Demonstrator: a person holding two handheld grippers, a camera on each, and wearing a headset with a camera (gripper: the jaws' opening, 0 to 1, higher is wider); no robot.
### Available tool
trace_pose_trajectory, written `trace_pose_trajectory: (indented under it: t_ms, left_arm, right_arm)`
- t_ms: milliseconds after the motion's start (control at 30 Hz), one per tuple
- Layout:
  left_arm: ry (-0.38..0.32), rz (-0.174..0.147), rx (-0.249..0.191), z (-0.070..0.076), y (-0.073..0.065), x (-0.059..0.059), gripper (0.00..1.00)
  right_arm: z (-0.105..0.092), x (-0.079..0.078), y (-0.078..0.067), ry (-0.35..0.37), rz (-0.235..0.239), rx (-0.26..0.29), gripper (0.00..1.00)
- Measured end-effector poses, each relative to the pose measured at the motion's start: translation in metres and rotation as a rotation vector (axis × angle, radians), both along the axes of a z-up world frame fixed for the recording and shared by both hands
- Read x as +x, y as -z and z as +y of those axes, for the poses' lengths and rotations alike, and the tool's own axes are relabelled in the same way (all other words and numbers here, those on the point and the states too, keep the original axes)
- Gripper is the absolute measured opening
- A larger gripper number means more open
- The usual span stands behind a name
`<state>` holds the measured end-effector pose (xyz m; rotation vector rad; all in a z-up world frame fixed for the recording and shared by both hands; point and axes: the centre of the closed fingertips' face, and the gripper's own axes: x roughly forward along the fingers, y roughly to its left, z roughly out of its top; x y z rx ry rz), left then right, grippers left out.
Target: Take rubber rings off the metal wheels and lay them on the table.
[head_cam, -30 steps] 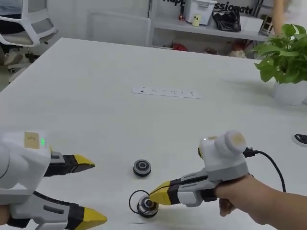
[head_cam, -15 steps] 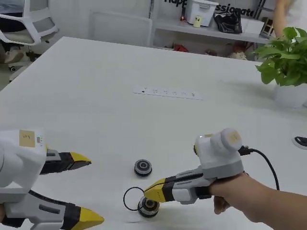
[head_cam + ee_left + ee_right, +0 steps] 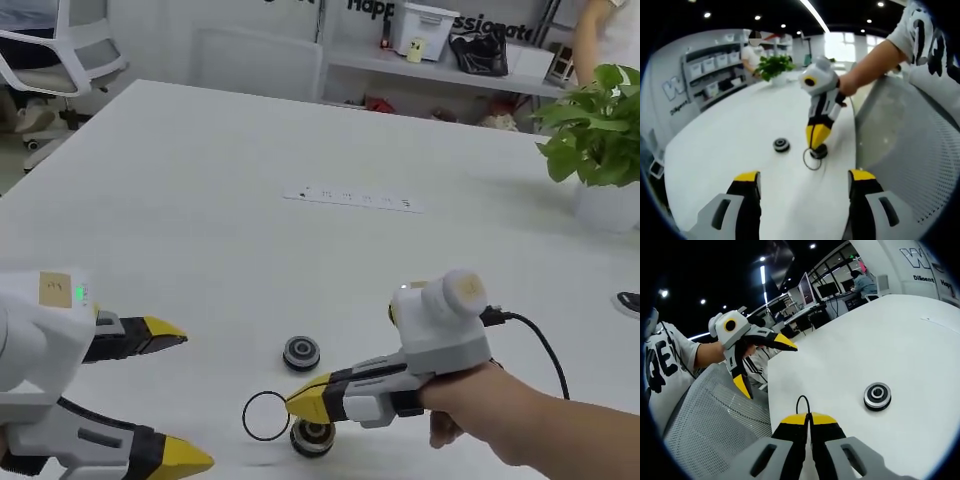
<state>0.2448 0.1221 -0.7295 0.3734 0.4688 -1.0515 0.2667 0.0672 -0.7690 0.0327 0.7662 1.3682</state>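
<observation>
Ring: thin black rubber ring (image 3: 265,415), pinched at its 3 o'clock edge by my right gripper (image 3: 292,402). In the right gripper view its loop sticks out past my yellow tips toward 12 o'clock.
Right gripper: jaws pressed together with no gap showing, the ring's band caught between them.
Left gripper: my left gripper (image 3: 180,395) has nothing in it and its jaws are spread wide. In the left gripper view the two yellow tips stand far apart at 7 and 5 o'clock.
Near wheel: metal wheel (image 3: 313,437) on the table (image 3: 200,180), just under my right tips, at 4 o'clock of the ring. Whether ring and wheel touch, I cannot tell.
Far wheel: second wheel (image 3: 301,352) lies flat at 12 o'clock of the near one, apart from it, with a dark band around its rim.
Ring height: I cannot tell whether the ring rests on the table or hangs just above it.
Background: power strip (image 3: 355,198) at 12 o'clock of the wheels, well apart from them; potted plant (image 3: 600,120) at 2 o'clock.
</observation>
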Motion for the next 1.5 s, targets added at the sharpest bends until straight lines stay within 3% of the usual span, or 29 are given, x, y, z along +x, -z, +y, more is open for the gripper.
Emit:
trace_pose_trajectory:
  t_ms: [367,900,1500]
  left_arm:
    - [-0.003,-0.005,0.003,0.002,-0.002,0.0,0.73]
    - [-0.005,-0.004,0.003,0.002,-0.002,-0.002,0.73]
    - [-0.015,0.002,0.006,0.005,0.0,-0.002,0.73]
  right_arm:
    - [0.012,0.001,0.004,0.005,-0.015,-0.01,0.0]
    - [0.016,0.006,0.015,0.035,-0.042,-0.046,0.0]
    - [0.018,0.003,0.023,0.017,-0.06,-0.067,0.02]
